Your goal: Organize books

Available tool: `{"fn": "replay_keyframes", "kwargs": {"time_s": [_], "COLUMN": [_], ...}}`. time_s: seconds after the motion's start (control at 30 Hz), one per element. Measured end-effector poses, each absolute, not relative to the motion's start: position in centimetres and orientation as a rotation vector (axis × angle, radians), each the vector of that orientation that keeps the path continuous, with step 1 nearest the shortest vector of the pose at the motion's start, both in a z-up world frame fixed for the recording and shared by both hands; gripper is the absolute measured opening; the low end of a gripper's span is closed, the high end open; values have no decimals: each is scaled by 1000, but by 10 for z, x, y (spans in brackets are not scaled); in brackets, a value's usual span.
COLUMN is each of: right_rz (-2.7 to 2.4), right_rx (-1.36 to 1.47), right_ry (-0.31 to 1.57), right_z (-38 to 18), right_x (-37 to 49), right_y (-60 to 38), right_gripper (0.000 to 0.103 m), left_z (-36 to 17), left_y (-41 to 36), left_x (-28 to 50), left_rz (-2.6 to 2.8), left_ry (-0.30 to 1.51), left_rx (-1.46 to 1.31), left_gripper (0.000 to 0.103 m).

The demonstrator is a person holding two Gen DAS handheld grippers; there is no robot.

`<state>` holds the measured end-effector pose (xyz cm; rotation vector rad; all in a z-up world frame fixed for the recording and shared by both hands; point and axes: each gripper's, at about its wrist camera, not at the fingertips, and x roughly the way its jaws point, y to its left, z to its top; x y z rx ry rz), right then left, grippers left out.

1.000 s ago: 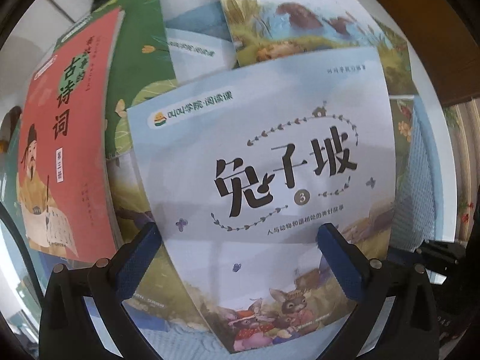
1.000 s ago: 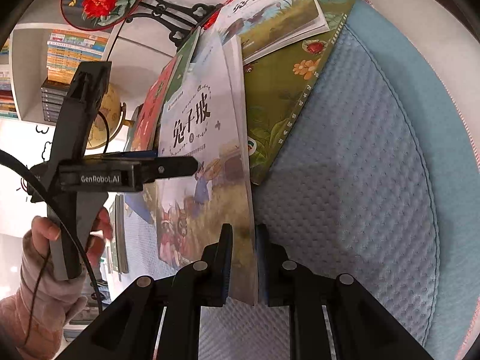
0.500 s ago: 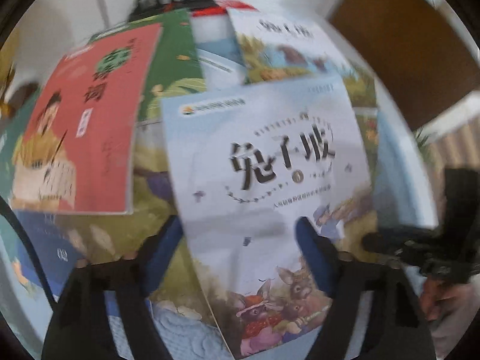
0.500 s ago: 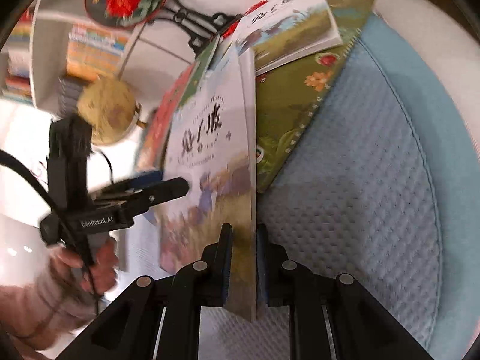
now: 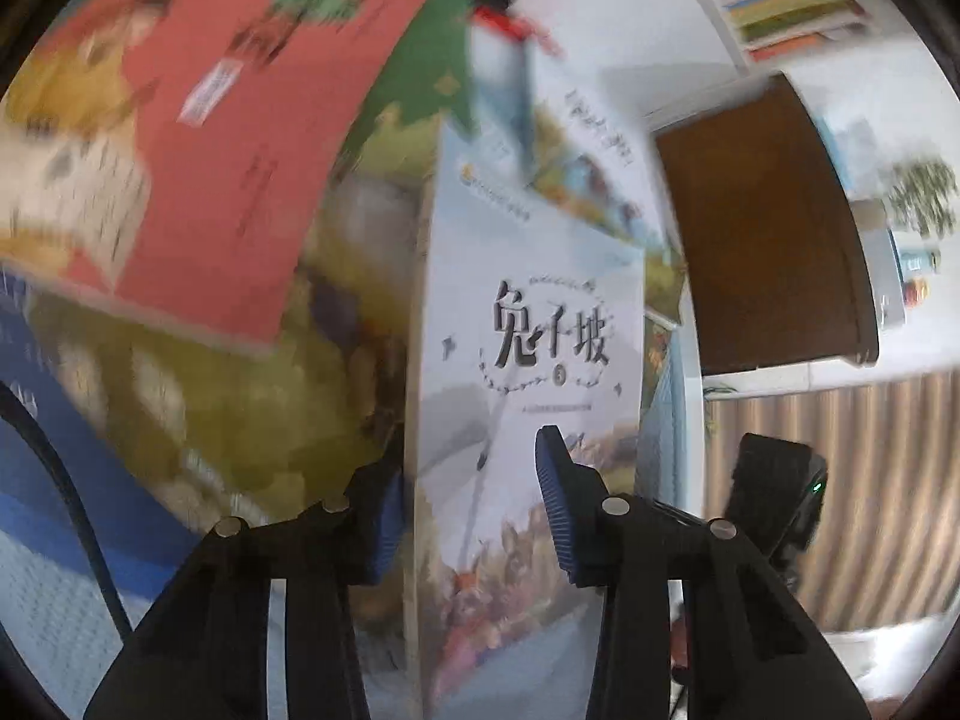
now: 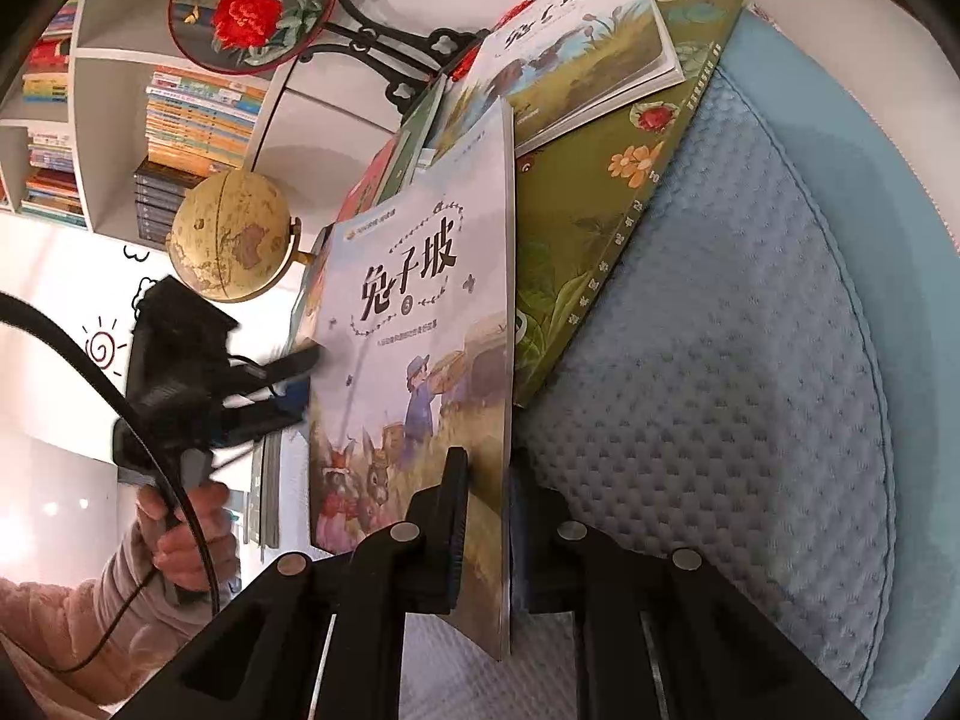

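The right hand-held gripper (image 6: pixel 486 516) is pinching the pale rabbit book (image 6: pixel 420 324); the left hand-held gripper (image 5: pixel 468 504) is closing around its spine edge, not yet gripping.

Premises: a home, most likely a child's room or reading corner. Evidence: white wall shelving (image 6: pixel 114 120) stacked with thin, colourful paperback books (image 6: pixel 201 120); a tan antique-style desk globe (image 6: pixel 231 237) on a brass stand; a round embroidered fan with red flowers (image 6: pixel 252 3) on a black carved stand; cartoon doodles of a sun and cloud on the white wall (image 6: pixel 102 348). Illustrated children's picture books (image 6: pixel 576 54) lie on a pale blue quilted cushion (image 6: pixel 720 360). A brown wooden door (image 5: pixel 762 228) and striped beige curtain (image 5: pixel 870 480) show in the left wrist view.
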<state>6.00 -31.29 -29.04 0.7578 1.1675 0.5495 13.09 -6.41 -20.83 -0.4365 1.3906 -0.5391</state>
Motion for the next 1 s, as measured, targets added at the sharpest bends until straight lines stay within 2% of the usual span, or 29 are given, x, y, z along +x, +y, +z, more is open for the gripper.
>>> {"fn": "replay_keyframes", "kwargs": {"time_s": [0.1,0.27,0.33,0.67,0.8,1.0], "right_rz": [524,521,553,644,677,784], "right_rx": [744,676,675,614,556,588], "right_ry": [1184,1186,1167,1090,1104,1121], "right_z": [-287,-274,-265,-199,-174,-164], "right_x": [61,63,63,58,58,60], "right_y": [-312,-297,-291,-249,-203,-135], "right_gripper": [11,10,7,7,8,9], "left_z": [-204,-190,-183,-113,-90,-71], "left_y": [-68,-83,-83,-33,-11,71], "left_x": [134,127,123,110,99,90], "left_rz": [-466,-361,-346,-318,-244,-145], "left_ry": [1419,1447,1416,1308,1241,1207], "left_rx": [-327,-110,-66,2,58,-36], "left_gripper": [23,23,19,19,19,19]}}
